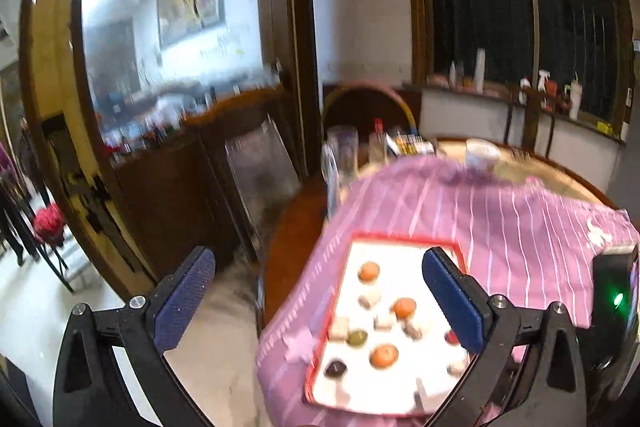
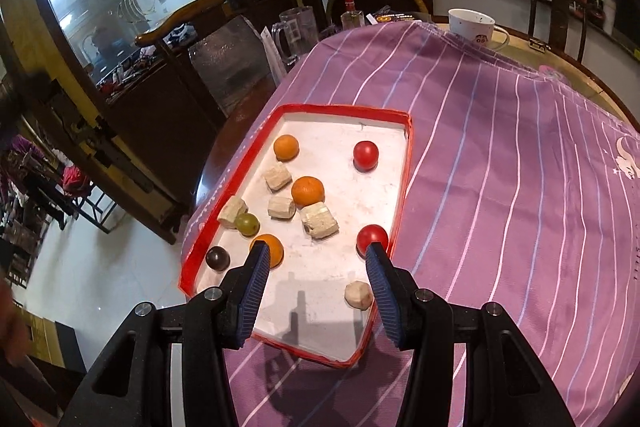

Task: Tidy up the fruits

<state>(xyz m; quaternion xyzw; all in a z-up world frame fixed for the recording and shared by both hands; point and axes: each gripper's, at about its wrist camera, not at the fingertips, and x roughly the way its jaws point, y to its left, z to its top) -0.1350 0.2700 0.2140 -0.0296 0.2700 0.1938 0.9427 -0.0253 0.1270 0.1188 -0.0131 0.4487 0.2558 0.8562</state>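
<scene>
A white tray with a red rim (image 2: 405, 167) lies on a purple striped cloth (image 2: 520, 187). It holds three oranges (image 2: 307, 190), two red fruits (image 2: 365, 155), a green fruit (image 2: 247, 223), a dark fruit (image 2: 217, 258) and several beige chunks (image 2: 319, 219). My right gripper (image 2: 316, 251) is open and empty, above the tray's near half. My left gripper (image 1: 318, 267) is open and empty, held above the tray's left side; the tray (image 1: 404, 239) and its fruits look blurred there.
A round wooden table (image 2: 576, 67) carries a white bowl (image 2: 474, 23), a glass mug (image 2: 296, 27) and a bottle (image 2: 352, 13) at the far side. A wooden chair (image 2: 192, 19) and a cabinet stand left. The right gripper's body (image 1: 614, 291) shows at the left view's right edge.
</scene>
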